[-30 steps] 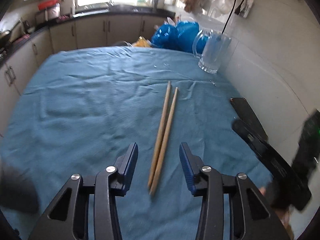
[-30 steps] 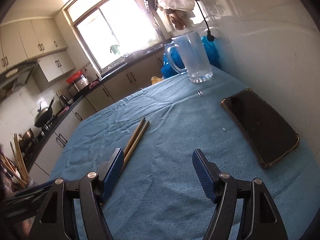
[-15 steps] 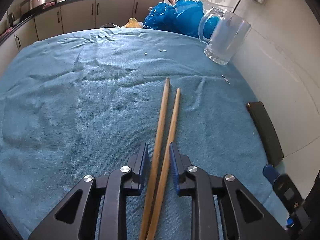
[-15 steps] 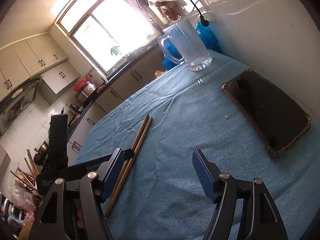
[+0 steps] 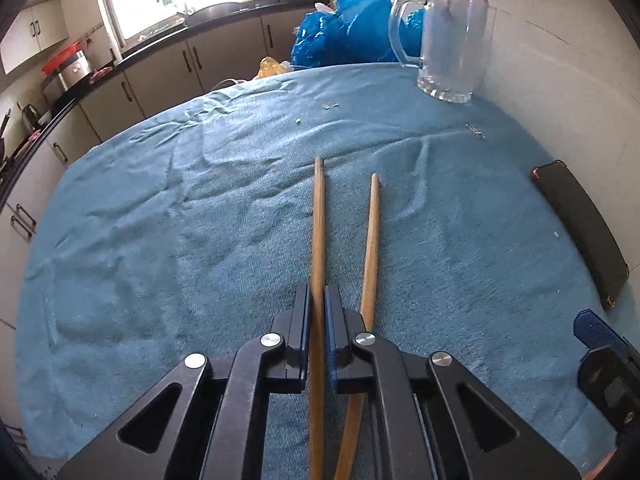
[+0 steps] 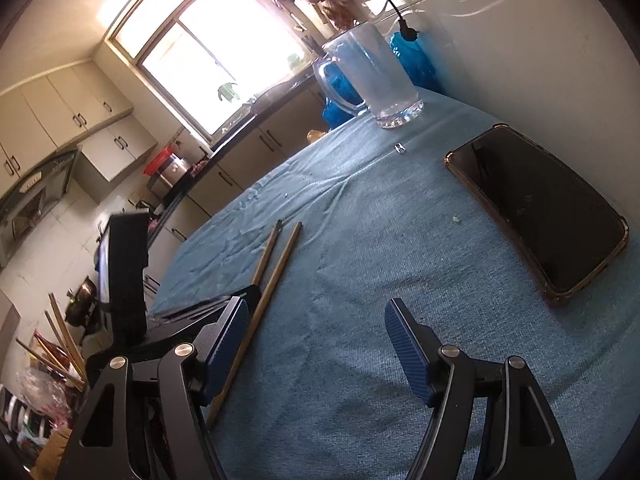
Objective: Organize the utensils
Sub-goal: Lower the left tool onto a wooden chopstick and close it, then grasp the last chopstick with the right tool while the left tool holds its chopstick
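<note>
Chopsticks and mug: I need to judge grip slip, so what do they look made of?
Chopsticks: apparently wood or bamboo, matte tan, uncoated-looking. Mug: clear glass, see-through walls, thick glinting base, smooth handle.

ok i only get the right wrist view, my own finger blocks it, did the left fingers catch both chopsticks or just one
observer: just one. the left gripper is shut on the left chopstick
operator: where's the second then
observer: the other chopstick lies outside the fingers on their right side and runs back under the gripper body
operator: gripped at the very end?
observer: no, the held stick carries on back past the fingers toward the camera
</note>
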A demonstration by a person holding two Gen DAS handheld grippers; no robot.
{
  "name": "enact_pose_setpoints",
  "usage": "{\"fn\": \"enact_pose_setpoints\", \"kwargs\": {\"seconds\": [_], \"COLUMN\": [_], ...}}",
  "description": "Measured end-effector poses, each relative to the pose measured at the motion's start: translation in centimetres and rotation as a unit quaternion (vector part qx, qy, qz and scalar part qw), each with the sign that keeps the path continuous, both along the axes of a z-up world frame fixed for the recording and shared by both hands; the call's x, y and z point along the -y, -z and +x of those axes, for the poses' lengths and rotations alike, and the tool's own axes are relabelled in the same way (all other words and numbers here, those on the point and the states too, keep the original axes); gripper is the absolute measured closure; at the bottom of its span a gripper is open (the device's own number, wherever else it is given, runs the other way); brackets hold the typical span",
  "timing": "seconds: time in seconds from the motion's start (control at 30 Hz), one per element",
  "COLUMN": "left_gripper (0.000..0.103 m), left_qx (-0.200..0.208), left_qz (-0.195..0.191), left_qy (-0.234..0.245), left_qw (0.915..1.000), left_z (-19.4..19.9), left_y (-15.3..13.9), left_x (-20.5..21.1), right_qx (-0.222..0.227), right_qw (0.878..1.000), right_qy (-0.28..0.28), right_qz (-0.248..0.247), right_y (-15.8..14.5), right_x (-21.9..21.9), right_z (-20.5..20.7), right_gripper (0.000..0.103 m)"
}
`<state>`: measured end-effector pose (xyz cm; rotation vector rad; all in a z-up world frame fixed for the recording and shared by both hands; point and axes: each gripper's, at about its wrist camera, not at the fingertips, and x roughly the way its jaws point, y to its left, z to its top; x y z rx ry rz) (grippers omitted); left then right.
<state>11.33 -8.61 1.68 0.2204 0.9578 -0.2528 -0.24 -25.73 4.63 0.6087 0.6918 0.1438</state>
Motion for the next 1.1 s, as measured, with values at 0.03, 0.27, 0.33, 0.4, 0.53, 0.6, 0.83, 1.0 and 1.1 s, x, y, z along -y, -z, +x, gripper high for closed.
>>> {"fn": "enact_pose_setpoints", "kwargs": {"seconds": [0.03, 0.27, 0.33, 0.4, 0.53, 0.6, 0.83, 1.0, 1.1], "left_gripper": [0.096, 0.097, 0.097, 0.097, 0.097, 0.096, 0.096, 0.096, 0.097], "left_qx": [-0.004, -0.046, -0.057, -0.067, -0.079, -0.070, -0.068, -0.069, -0.076], "left_qz": [-0.005, -0.047, -0.055, -0.067, -0.107, -0.110, -0.131, -0.139, -0.149], "left_qy": [-0.007, -0.048, -0.052, -0.057, -0.063, -0.062, -0.068, -0.062, -0.057], "left_qw": [1.0000, 0.9967, 0.9955, 0.9939, 0.9891, 0.9895, 0.9867, 0.9859, 0.9842], "left_z": [-0.2, -4.4, -6.6, -8.3, -10.5, -11.5, -12.4, -12.8, -14.0], "left_y": [-0.1, -0.4, -0.5, -0.6, -0.5, -0.4, -0.4, -0.3, -0.3], "left_x": [-0.3, -5.4, -7.0, -8.3, -10.2, -10.5, -10.8, -11.0, -11.5], "right_qx": [-0.002, -0.017, -0.021, -0.040, -0.081, -0.089, -0.146, -0.161, -0.174], "right_qw": [1.000, 0.999, 0.999, 0.998, 0.994, 0.990, 0.965, 0.958, 0.954], "right_qy": [-0.001, -0.014, -0.022, -0.031, -0.072, -0.094, -0.104, -0.103, -0.119], "right_qz": [-0.004, -0.033, -0.038, -0.030, -0.027, -0.056, -0.193, -0.214, -0.212], "right_y": [0.0, 0.5, 0.4, 0.5, 0.2, -0.3, 0.3, 0.3, 0.2], "right_x": [-0.1, -1.3, -1.6, -2.1, -4.1, -5.9, -11.4, -11.6, -11.0], "right_z": [0.1, 0.6, 0.8, 1.4, 4.0, 6.0, 11.6, 11.4, 9.7], "right_gripper": [0.027, 0.027, 0.027, 0.027, 0.027, 0.027, 0.060, 0.091, 0.094]}}
